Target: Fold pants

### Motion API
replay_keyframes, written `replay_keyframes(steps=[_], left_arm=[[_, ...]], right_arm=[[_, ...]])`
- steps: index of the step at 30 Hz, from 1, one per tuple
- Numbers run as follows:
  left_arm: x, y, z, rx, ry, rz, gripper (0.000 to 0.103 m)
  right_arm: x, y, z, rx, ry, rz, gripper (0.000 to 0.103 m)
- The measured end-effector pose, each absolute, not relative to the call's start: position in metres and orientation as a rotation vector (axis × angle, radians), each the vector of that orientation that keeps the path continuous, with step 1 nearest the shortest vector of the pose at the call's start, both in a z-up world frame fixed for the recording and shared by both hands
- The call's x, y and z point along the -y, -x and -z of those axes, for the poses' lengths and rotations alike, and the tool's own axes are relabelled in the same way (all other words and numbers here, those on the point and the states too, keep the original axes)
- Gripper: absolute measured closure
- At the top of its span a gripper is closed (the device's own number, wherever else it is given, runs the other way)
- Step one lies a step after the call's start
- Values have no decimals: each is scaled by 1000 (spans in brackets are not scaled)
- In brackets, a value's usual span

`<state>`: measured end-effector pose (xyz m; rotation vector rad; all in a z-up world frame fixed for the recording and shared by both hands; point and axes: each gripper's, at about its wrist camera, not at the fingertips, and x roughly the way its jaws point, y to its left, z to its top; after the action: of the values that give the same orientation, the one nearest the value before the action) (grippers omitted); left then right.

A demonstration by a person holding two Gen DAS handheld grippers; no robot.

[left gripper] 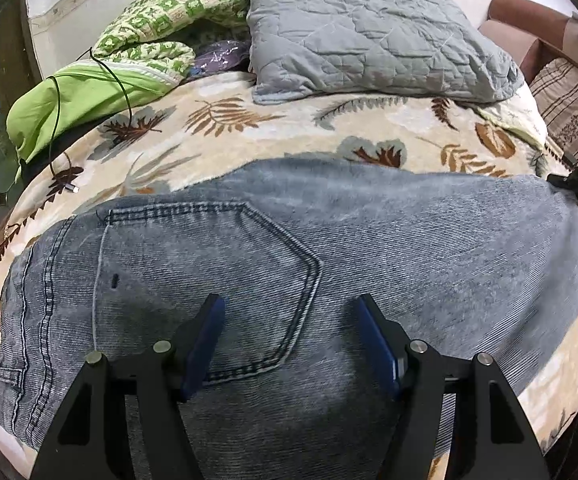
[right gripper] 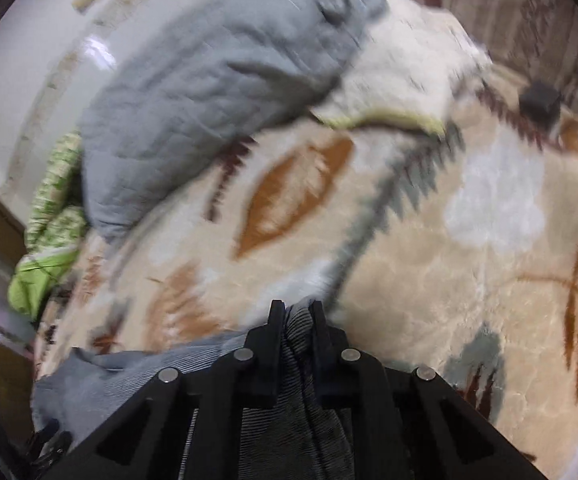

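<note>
Leaf-print bedding (left gripper: 249, 128) covers the bed, with a green quilt (left gripper: 89, 92) at far left, a grey pillow (left gripper: 369, 40) behind, and the jeans (left gripper: 409, 248) spread across the near part, back pocket (left gripper: 217, 280) up. Above that pocket the left gripper (left gripper: 289, 340) hangs with fingers apart, gripping nothing. At the jeans' right end the right gripper (right gripper: 295, 312) is clamped on a bunch of denim, so the fold looks mid-way: legs seemingly doubled already, more folds left.
</note>
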<state>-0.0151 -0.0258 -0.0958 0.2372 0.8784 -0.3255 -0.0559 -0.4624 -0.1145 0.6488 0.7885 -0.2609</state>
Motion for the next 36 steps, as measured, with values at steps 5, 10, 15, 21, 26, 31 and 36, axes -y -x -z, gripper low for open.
replay_keyframes(steps=[5, 10, 15, 21, 26, 31, 36], left_arm=[[26, 17, 99, -890, -259, 312, 35], [20, 19, 96, -883, -242, 294, 35], [13, 22, 91, -853, -258, 243, 35], [-10, 22, 91, -869, -228, 177, 35], [-37, 33, 88, -849, -243, 93, 35], [-97, 24, 85, -886, -96, 2, 31], [-134, 25, 83, -910, 34, 23, 43]], right_arm=[[459, 70, 96, -761, -583, 343, 80], [432, 112, 48, -605, -505, 280, 80], [352, 119, 49, -698, -433, 30, 79], [248, 112, 76, -857, -232, -161, 79], [214, 106, 115, -990, -116, -155, 79], [216, 109, 122, -974, -136, -165, 78], [219, 103, 114, -984, -200, -196, 64]])
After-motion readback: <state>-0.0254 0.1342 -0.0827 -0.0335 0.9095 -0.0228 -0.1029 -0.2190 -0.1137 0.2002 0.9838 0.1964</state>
